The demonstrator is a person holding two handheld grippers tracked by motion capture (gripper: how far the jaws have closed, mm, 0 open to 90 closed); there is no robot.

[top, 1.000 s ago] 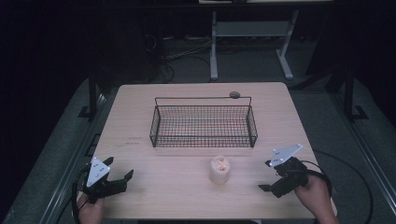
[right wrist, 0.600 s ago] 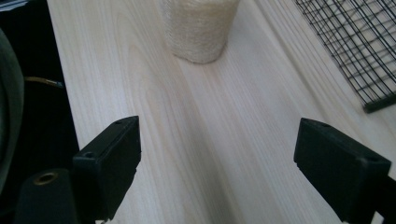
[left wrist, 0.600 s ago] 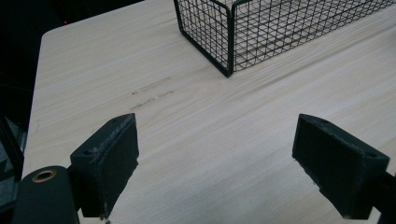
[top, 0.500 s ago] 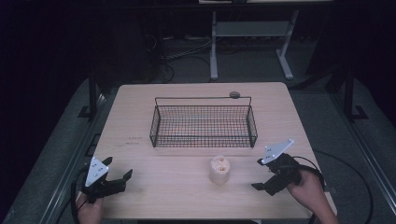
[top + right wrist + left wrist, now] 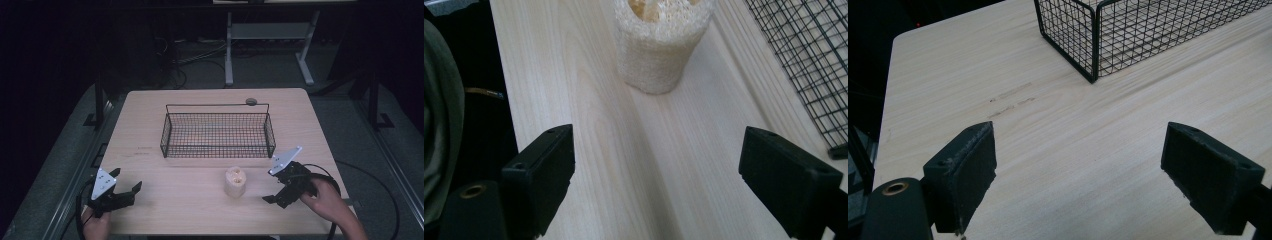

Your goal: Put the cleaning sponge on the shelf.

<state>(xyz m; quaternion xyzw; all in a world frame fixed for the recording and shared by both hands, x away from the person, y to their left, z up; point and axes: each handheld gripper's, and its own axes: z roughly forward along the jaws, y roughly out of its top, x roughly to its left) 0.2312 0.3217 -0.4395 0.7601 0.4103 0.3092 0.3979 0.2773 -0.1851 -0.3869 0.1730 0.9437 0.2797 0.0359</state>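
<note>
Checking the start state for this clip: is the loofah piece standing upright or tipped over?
Upright. The loofah piece stands on end on the table, its holed top facing up in the high view; the right gripper view shows its base flat on the wood.

Two hand-held grippers, left gripper (image 5: 129, 192) and right gripper (image 5: 270, 195), each of matt black bodywork topped by a pale grey three-cornered plate (image 5: 285, 160) bearing small dark screw holes. Jaws as blocky black rectangular pads (image 5: 970, 167) with worn, slightly fuzzy inner faces, each with a small recessed hole near the base; brass-coloured ring (image 5: 472, 190) set in the rounded black housing at lower left of both gripper views. Black cable (image 5: 350, 172) trailing in a loop from the right unit.
</note>
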